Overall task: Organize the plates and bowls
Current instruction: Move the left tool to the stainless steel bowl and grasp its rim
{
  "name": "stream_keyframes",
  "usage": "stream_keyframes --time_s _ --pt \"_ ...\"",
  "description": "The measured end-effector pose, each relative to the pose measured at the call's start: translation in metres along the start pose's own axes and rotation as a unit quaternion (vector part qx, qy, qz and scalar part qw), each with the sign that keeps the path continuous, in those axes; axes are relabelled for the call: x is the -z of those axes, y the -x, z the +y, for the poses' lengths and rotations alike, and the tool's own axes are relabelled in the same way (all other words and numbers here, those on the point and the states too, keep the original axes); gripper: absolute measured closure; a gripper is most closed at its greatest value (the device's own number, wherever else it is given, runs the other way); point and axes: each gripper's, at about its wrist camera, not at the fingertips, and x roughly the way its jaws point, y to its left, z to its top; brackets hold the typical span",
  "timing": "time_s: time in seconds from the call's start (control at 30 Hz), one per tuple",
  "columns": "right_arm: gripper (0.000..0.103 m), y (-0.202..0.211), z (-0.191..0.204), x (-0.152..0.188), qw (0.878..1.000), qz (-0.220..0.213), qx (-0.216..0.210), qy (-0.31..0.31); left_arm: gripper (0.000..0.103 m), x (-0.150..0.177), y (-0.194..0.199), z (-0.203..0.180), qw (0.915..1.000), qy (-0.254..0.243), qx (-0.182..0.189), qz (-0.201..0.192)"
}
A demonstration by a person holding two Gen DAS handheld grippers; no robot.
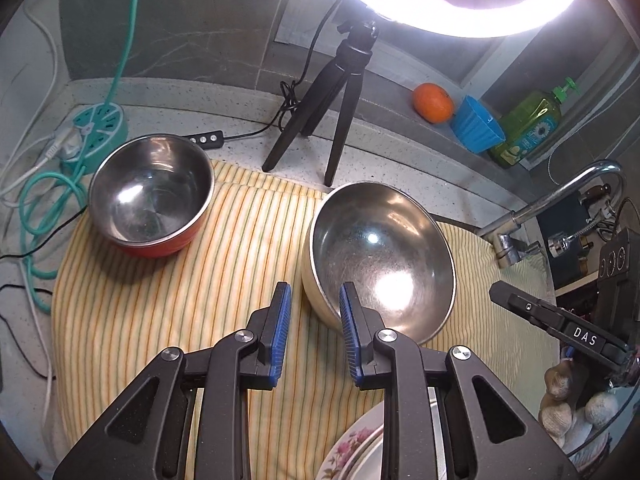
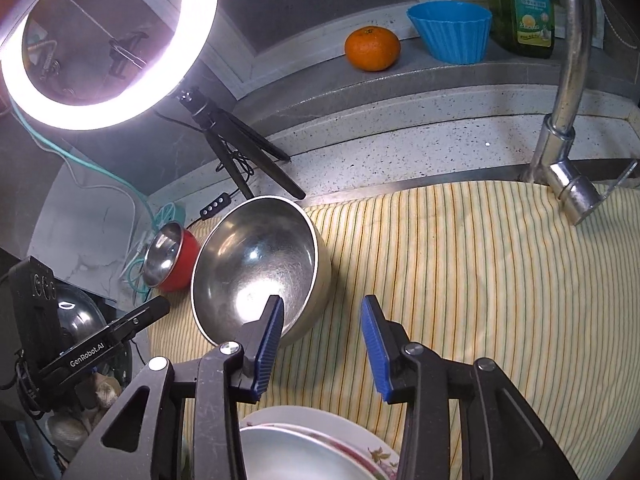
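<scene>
Left wrist view: the left gripper (image 1: pixel 314 312) hangs over a striped cloth (image 1: pixel 200 280), its jaws a narrow gap apart and holding nothing, one blue pad just at the near rim of the cream-sided steel bowl (image 1: pixel 380 260). A red-sided steel bowl (image 1: pixel 150 196) sits well apart at ten o'clock. Stacked floral plates (image 1: pixel 352 448) peek in at six o'clock. The right gripper (image 2: pixel 322 328), jaws apart and empty, hovers beside the same cream bowl. Judged step: approaching that bowl; next, a pad must slip inside the rim before closing.
</scene>
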Motion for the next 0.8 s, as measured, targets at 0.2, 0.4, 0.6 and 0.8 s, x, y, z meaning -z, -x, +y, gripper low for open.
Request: stream_keyframes --time_s 0.2,0.4,0.6,0.8 --pt "0.073 -0.018 0.004 -0.009 1.000 0.011 0.005 0.011 0.080 -0.008 -0.018 0.006 0.9998 0.011 0.001 0.018" --pt "0.078 -0.035 0.008 -0.016 1.000 0.023 0.010 0.019 0.080 -0.013 -0.028 0.010 0.9995 0.016 0.003 0.026" --pt "0.084 -0.048 0.008 -0.017 0.999 0.038 0.017 0.019 0.081 -0.015 -0.034 0.012 0.9993 0.014 0.007 0.033" --pt "0.090 -0.056 0.011 -0.018 0.998 0.050 0.017 0.019 0.090 -0.016 -0.038 0.009 0.9993 0.009 0.011 0.036"
